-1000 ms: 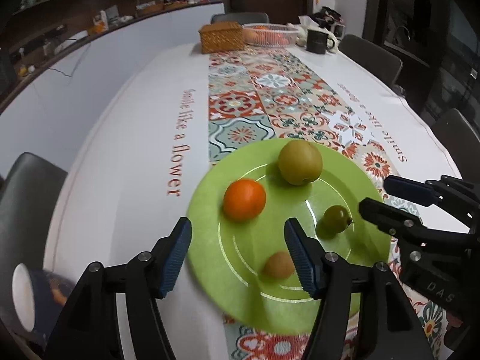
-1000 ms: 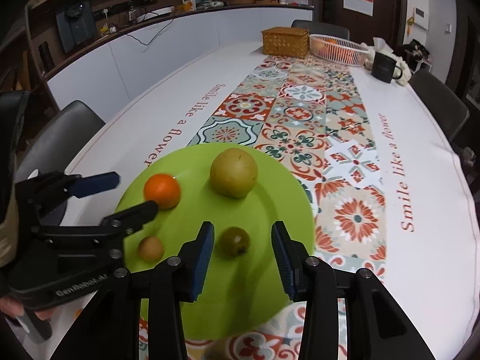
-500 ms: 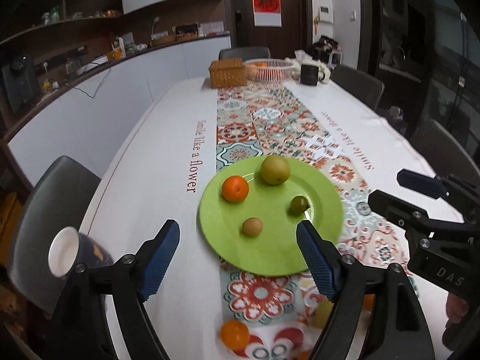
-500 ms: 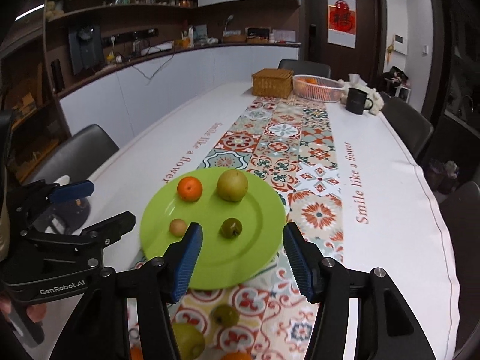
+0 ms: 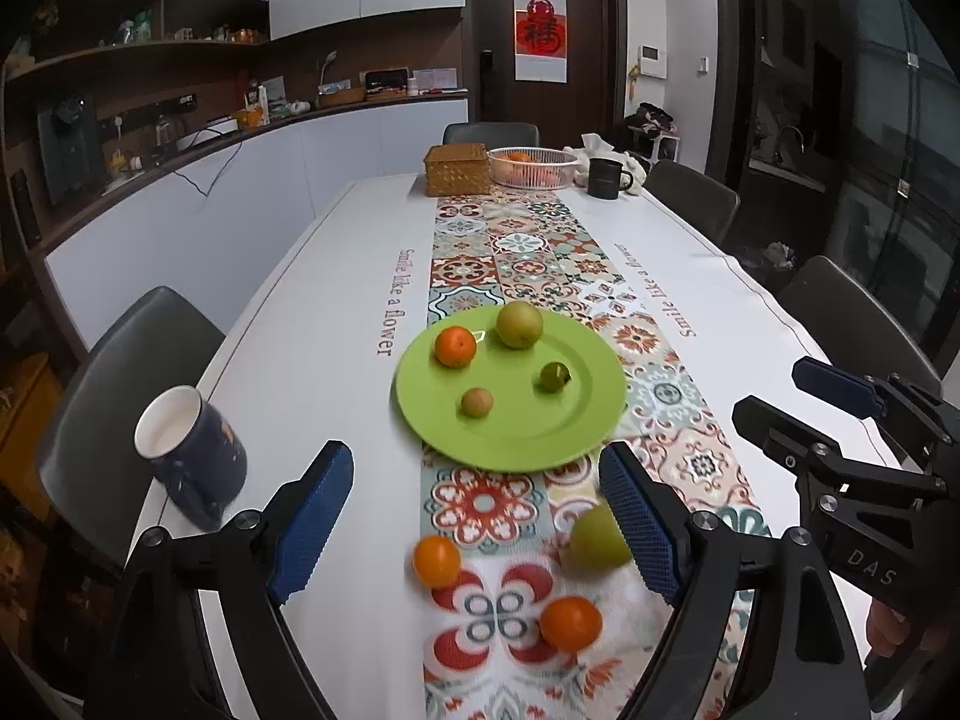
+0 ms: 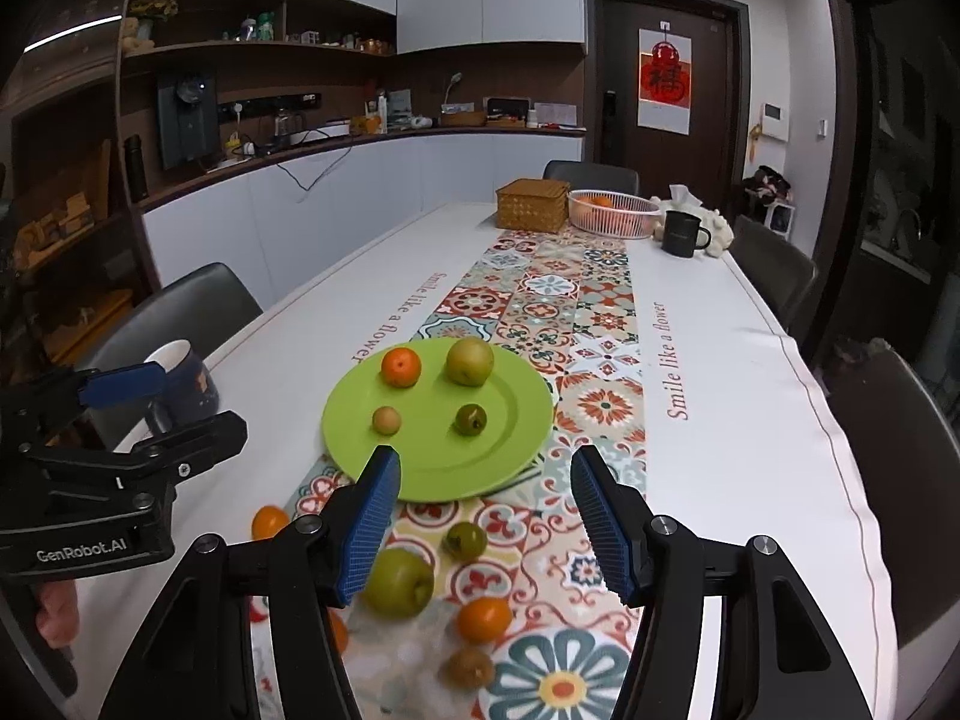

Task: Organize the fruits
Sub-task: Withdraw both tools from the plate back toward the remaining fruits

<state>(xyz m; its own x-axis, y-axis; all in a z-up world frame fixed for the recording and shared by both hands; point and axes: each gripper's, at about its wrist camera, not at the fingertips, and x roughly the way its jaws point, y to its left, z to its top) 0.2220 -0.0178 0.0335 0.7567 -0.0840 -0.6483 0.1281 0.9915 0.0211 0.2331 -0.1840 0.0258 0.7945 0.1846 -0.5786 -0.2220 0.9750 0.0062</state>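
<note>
Both tools have just backed up and away from the green plate (image 6: pixel 366 474), jaws opening, nothing between them. Your left tool (image 5: pixel 474 522) stands wide; your right tool (image 6: pixel 486 516) stands half open. Four fruits sit on the plate ahead; loose fruit (green apple (image 6: pixel 399 582), oranges) lies on the desk beneath your tools, so collect these next.

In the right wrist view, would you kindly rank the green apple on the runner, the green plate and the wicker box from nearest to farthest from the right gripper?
1. Green apple, just below the right gripper, by its left finger.
2. Green plate, ahead, mid-table.
3. Wicker box, at the table's far end.
</note>
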